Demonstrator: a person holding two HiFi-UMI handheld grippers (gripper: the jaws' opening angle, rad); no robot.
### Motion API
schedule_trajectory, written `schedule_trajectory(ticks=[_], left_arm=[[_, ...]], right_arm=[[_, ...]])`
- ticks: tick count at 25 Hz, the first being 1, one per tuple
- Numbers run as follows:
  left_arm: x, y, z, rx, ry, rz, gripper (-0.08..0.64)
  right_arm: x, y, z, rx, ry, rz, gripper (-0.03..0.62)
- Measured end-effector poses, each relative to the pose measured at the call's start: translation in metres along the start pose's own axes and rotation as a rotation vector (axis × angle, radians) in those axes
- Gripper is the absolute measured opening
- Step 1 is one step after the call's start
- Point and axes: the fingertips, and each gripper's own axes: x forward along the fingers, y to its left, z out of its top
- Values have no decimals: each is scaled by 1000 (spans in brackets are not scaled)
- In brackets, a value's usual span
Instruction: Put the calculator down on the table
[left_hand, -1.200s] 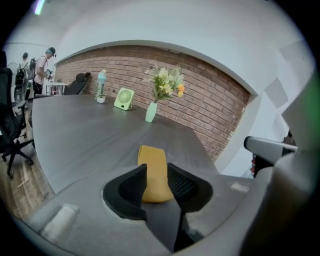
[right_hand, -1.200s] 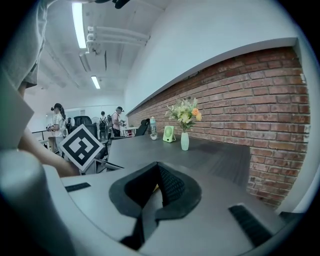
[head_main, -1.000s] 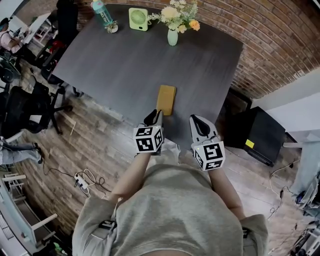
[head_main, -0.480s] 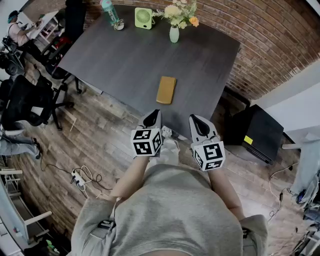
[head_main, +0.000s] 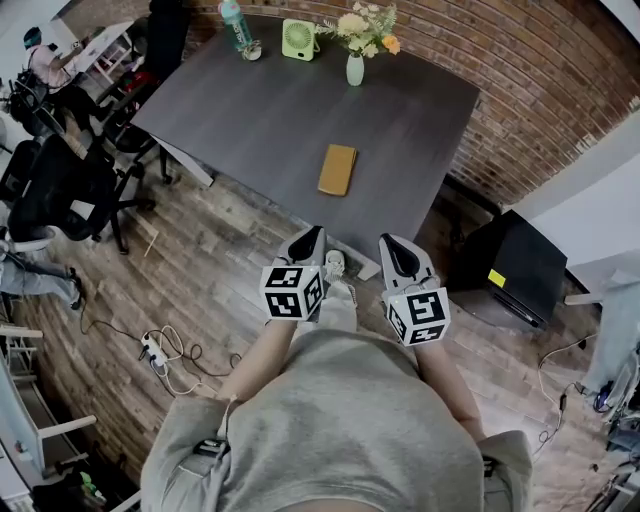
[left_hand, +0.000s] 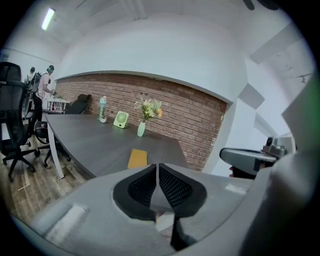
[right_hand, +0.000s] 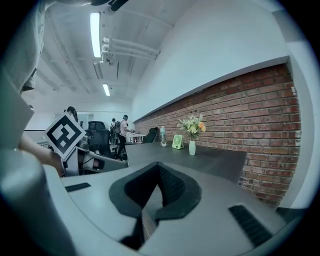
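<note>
The calculator (head_main: 338, 169), a flat yellow-orange slab, lies on the dark grey table (head_main: 270, 110) near its front edge. It shows again in the left gripper view as the calculator (left_hand: 138, 158), beyond the jaws. My left gripper (head_main: 312, 235) is held off the table over the wooden floor, jaws shut with nothing between them; the left gripper (left_hand: 158, 167) has its pads meeting. My right gripper (head_main: 388, 243) hangs beside it, also off the table edge; the right gripper (right_hand: 158, 167) has its pads together and holds nothing.
At the table's far edge stand a teal bottle (head_main: 233, 22), a small green fan (head_main: 298, 39) and a vase of flowers (head_main: 356, 60). Office chairs (head_main: 60, 190) stand at the left, a black box (head_main: 510, 270) at the right. Cables (head_main: 165, 355) lie on the floor.
Both grippers have drawn back from the table edge toward the person. The calculator stays flat on the table, farther from the grippers than before.
</note>
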Motion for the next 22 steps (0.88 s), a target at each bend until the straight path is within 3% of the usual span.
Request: schedule_trajectory(ticks=[22], left_arm=[[-50, -20, -11, -11, -45, -42, 29]], right_arm=[[-38, 26, -7, 15, -9, -24, 2]])
